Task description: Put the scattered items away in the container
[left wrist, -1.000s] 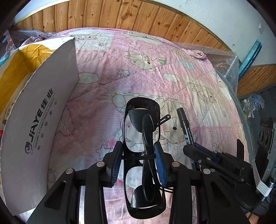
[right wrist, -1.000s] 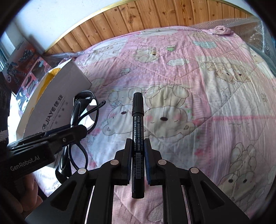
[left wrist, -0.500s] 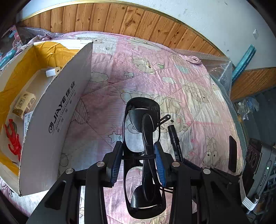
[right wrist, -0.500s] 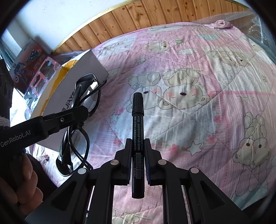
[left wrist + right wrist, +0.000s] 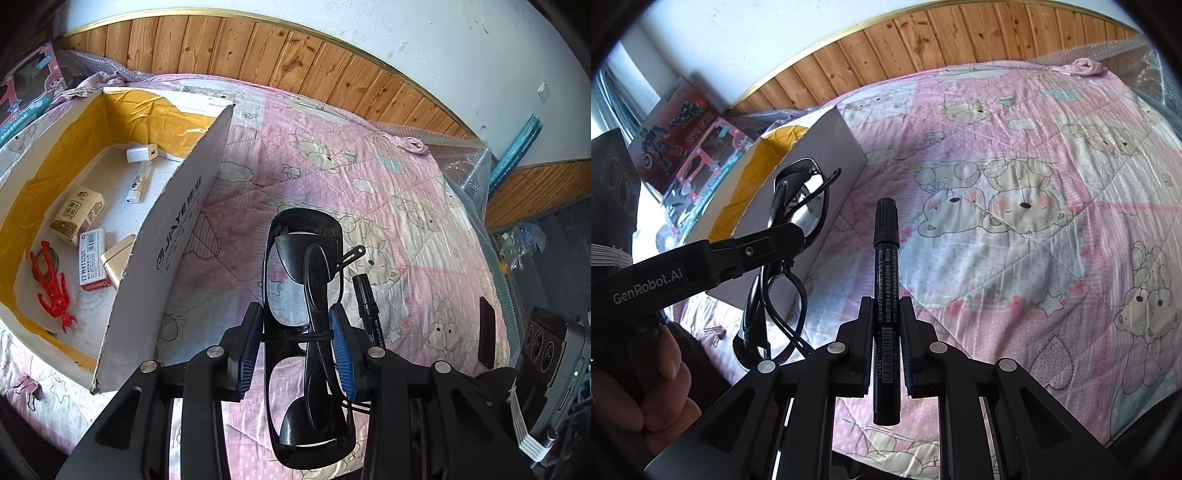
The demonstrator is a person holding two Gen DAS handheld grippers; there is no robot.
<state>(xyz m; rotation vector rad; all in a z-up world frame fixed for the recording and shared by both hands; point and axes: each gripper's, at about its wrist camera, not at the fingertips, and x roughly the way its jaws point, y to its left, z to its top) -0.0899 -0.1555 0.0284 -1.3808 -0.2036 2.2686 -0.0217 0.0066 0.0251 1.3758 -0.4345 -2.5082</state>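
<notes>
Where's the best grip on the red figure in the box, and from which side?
Take the red figure across its narrow torso, coming straight down from above. It lies flat on the floor of the cardboard box, limbs splayed, near the box's yellow-lined wall, so a sideways approach looks blocked. Both grippers are full now: the left gripper holds the glasses, the right gripper the marker.

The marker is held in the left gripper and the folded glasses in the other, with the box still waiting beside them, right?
Not quite: the right gripper is shut on the marker, as the right wrist view shows. The left gripper holds the folded glasses; the box stands beside them.
</notes>
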